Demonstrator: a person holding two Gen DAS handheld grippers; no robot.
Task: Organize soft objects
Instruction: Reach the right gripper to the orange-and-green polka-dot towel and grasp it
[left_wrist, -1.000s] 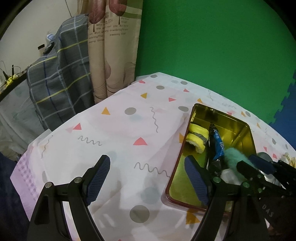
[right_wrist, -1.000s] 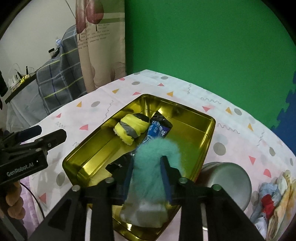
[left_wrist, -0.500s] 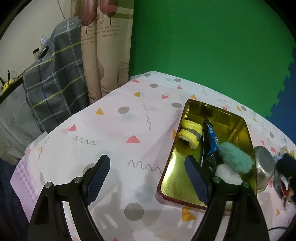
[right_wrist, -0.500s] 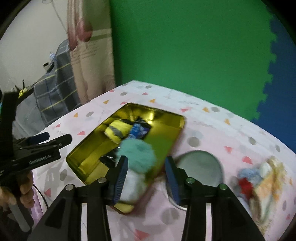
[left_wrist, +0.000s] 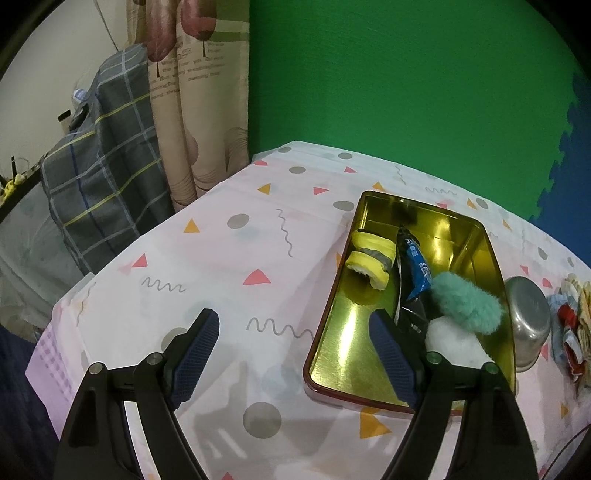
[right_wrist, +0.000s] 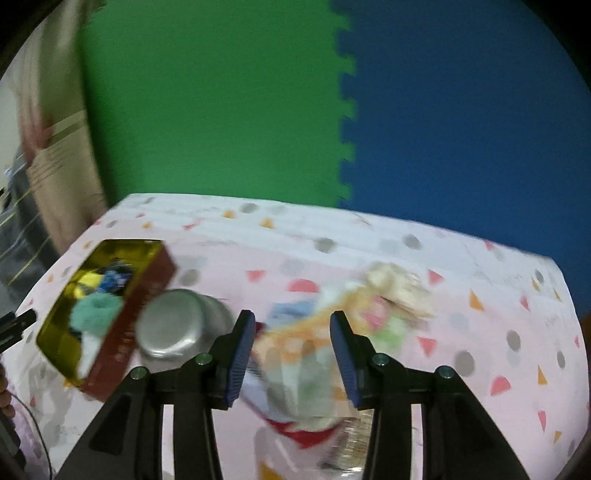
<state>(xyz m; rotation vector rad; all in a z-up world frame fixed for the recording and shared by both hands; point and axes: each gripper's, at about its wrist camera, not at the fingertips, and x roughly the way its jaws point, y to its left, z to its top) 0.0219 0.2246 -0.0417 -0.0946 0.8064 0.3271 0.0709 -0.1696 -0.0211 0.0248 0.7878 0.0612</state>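
- While the right tool (right_wrist: 291, 350) hangs over the heap (right_wrist: 354, 332) of soft bits near the counter's (left_wrist: 236, 258) right edge, its jaws stand partly apart and empty; nothing pressed between them.
- Left tool (left_wrist: 295, 354) released wide, empty, parked over bare cloth at the tin's (left_wrist: 332, 332) left side.
- Tin sits mid-counter; inside: yellow roll (left_wrist: 369, 262), blue packet (left_wrist: 417, 266), teal puff (left_wrist: 465, 301), white puff (left_wrist: 454, 341). Steel bowl (right_wrist: 170, 325) just beside the tin's right wall, between tin and heap.
- Right view is smeared; single pieces in the heap can't be told apart with confidence.
- Judged step: pick the next soft piece from the heap.
- To do it well: settle the tool before descending; choose one top piece, not a clump; open enough to straddle it, pinch its bulk rather than a loose edge.
- Lift clear so neighbours don't drag along; pass over the bowl, not through it.
- Drop into the tin's bare near end.
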